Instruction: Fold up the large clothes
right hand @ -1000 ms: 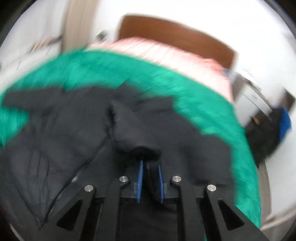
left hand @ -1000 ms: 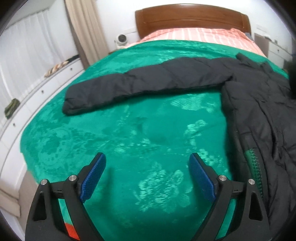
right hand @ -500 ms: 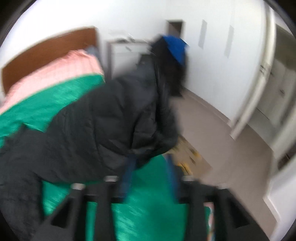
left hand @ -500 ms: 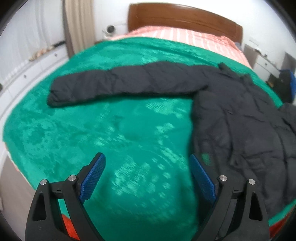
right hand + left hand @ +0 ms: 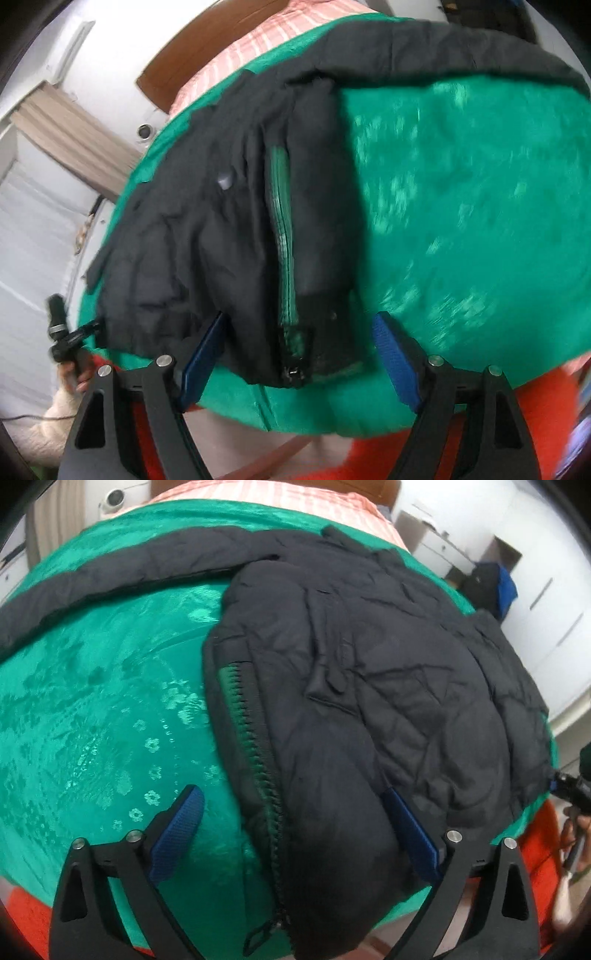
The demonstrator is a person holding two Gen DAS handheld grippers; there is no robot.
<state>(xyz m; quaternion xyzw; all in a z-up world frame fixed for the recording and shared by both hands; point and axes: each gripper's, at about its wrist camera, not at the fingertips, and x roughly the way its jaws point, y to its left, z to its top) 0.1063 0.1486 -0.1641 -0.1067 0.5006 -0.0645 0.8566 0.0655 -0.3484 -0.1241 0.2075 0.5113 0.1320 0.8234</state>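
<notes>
Both my grippers stand wide: the left gripper (image 5: 295, 819) is closing slightly, the jacket (image 5: 369, 672) hem lying between its pads, unpinched; the right gripper (image 5: 299, 343) is opening around the zipper (image 5: 282, 236) end, gripping nothing. The jacket sprawls on the green bedspread (image 5: 103, 709), one sleeve (image 5: 122, 572) stretched sideways. My right view is blurred; the hem's contact is unclear.

It was a home bedroom: ahead of the gripper lay a bed under a green bedspread (image 5: 110, 709), with a wooden headboard (image 5: 173, 66), striped pink bedding (image 5: 258, 491), beige curtains (image 5: 74, 136) and white cupboards (image 5: 546, 609) beyond.
</notes>
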